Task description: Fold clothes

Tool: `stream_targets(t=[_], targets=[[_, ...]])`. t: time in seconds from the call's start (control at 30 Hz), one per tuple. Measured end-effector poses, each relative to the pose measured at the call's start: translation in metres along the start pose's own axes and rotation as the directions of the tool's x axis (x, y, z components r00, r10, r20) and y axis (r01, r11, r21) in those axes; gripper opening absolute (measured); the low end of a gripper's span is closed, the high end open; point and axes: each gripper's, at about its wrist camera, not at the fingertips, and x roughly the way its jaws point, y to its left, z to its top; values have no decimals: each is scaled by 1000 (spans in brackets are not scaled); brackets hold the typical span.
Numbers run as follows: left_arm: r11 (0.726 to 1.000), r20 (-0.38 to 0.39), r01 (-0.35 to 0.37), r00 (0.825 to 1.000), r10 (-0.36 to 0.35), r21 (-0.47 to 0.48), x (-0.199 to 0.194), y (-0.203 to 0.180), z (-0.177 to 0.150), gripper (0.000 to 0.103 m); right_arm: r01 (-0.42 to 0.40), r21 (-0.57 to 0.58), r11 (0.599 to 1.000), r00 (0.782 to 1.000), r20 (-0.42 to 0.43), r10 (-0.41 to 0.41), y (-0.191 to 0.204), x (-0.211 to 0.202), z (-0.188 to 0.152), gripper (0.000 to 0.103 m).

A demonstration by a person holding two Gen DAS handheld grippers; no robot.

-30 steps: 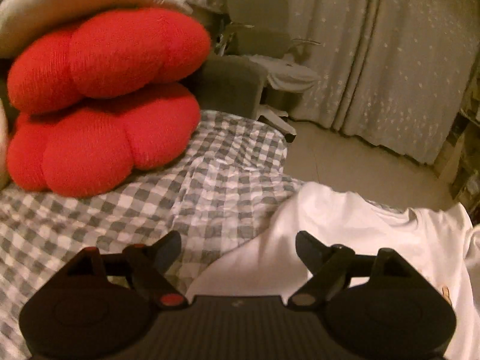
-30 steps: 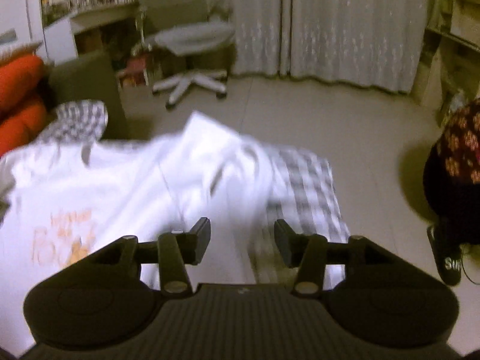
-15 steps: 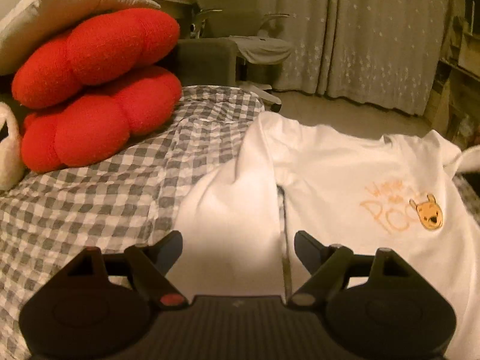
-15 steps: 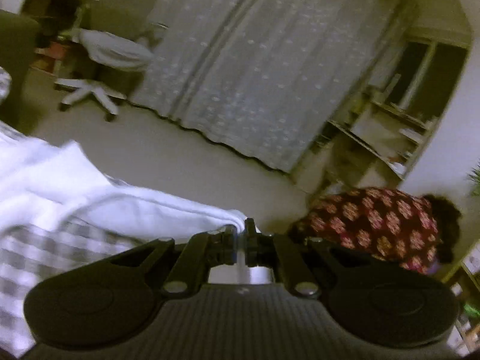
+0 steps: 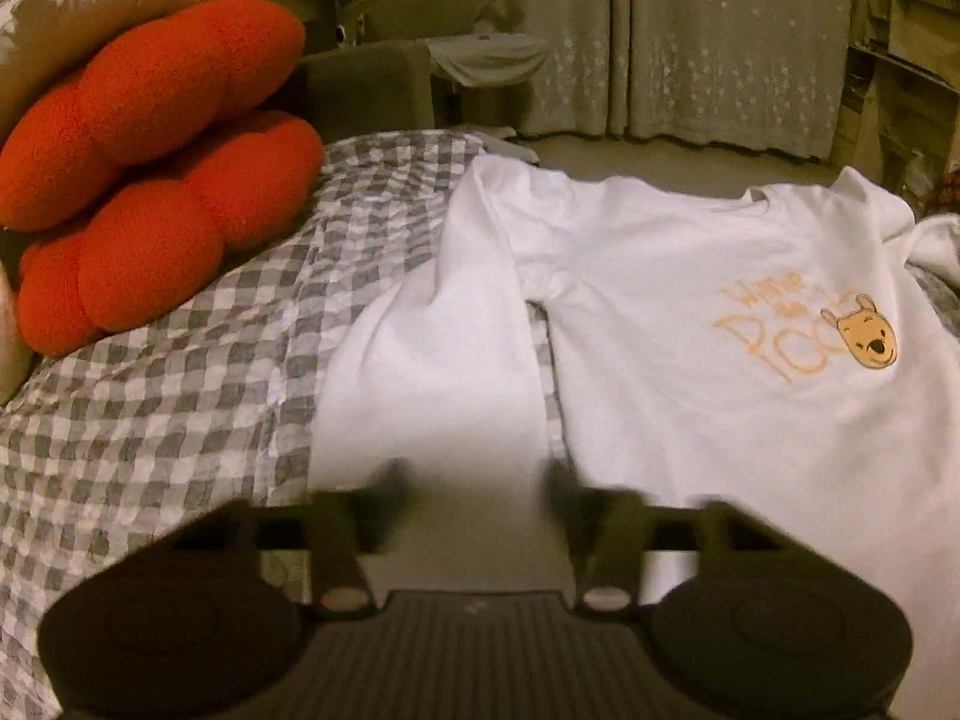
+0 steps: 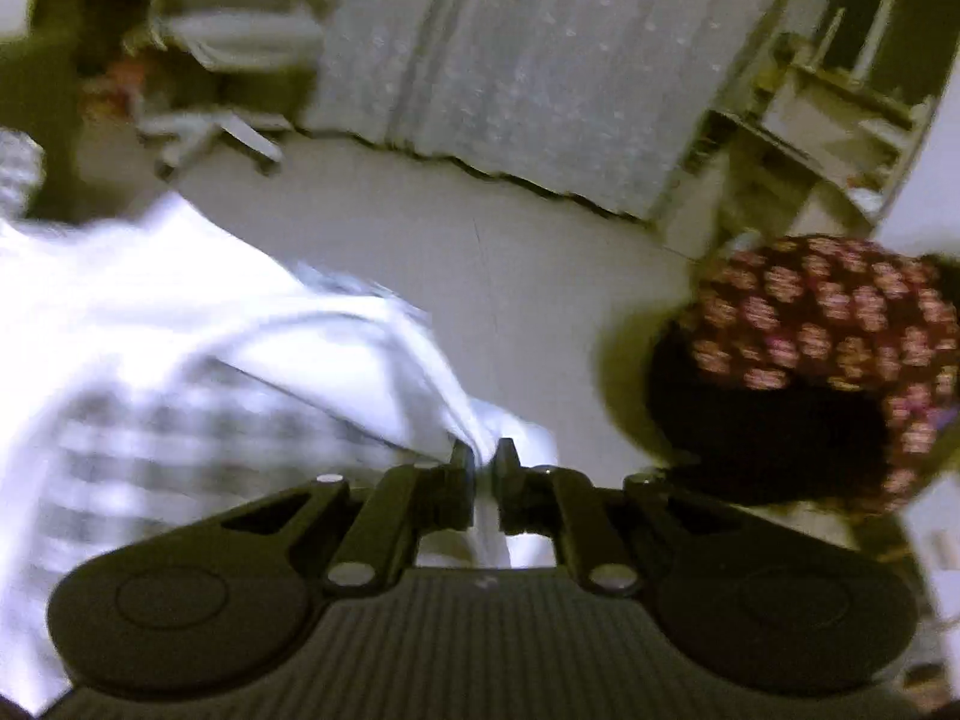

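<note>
A white sweatshirt [image 5: 690, 276] with an orange bear print lies face up on a grey checked bedspread [image 5: 180, 408]. Its left sleeve [image 5: 444, 360] runs down toward my left gripper [image 5: 474, 480]. That gripper's blurred jaws are closing, with the sleeve's end lying between them and a gap still showing. In the right wrist view the sweatshirt [image 6: 180, 300] stretches away to the left. My right gripper [image 6: 483, 465] pinches a bunch of its white cloth between the fingertips. Its jaws are opening slightly, with the cloth still between them.
Two red lobed cushions [image 5: 168, 180] and a pale pillow are stacked at the bed's left. A person in a dark floral garment [image 6: 828, 324] crouches on the floor to the right. An office chair [image 6: 228, 120], curtains [image 5: 690, 30] and shelves [image 6: 828, 108] stand beyond.
My left gripper has come over the sleeve's end and its jaws have narrowed. My right gripper has closed on the white cloth, and its view has swung to the right.
</note>
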Motion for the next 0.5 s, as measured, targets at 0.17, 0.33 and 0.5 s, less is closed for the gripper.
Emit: stream_targets(t=[0.17, 0.33, 0.5], targets=[[1000, 32, -3, 999, 3, -21, -13, 16, 6, 5, -134, -99, 986, 991, 0, 135, 35, -5, -3, 9], [979, 135, -67, 986, 94, -191, -36, 74, 24, 5, -139, -127, 982, 990, 5, 141, 25, -4, -4, 10], [879, 157, -218, 938, 308, -424, -37, 141, 28, 8, -214, -124, 969, 977, -25, 212, 26, 8, -10, 13]])
